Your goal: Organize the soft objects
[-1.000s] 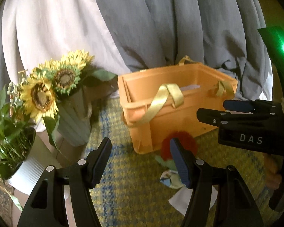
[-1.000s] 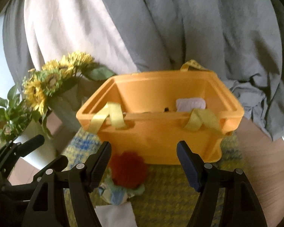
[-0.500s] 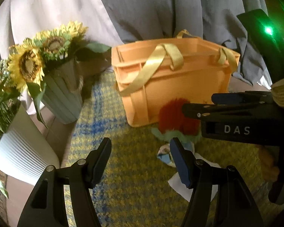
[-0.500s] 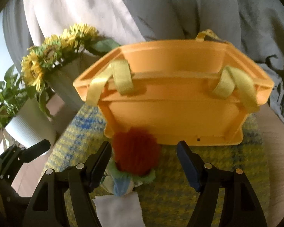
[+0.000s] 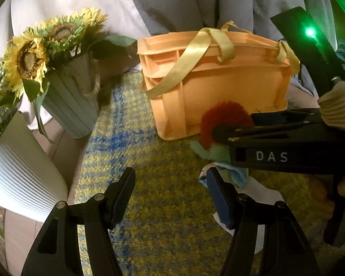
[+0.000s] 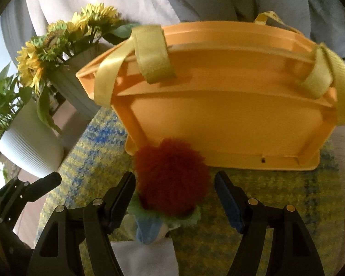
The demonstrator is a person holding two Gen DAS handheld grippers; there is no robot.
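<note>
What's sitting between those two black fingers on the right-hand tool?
A red fluffy pompom sits between the open right gripper's fingers, untouched, just before the orange basket; the right wrist view shows it.

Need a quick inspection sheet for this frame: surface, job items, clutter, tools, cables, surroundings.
Surface: yellow and blue woven mat on a wooden top.
Job's things: red fuzzy pompom toy with green and blue parts lies on the mat against the front wall of the orange basket; white cloth just in front of the toy. Basket's inside is hidden.
Clutter: nothing seen.
Grippers: right tool open, fingers either side of the pompom, not closed on it; left tool open, empty, over the mat.
Cables: nothing seen.
Surroundings: sunflowers in a ribbed grey-green vase, white ribbed pot with a green plant, grey and white draped fabric behind.
</note>
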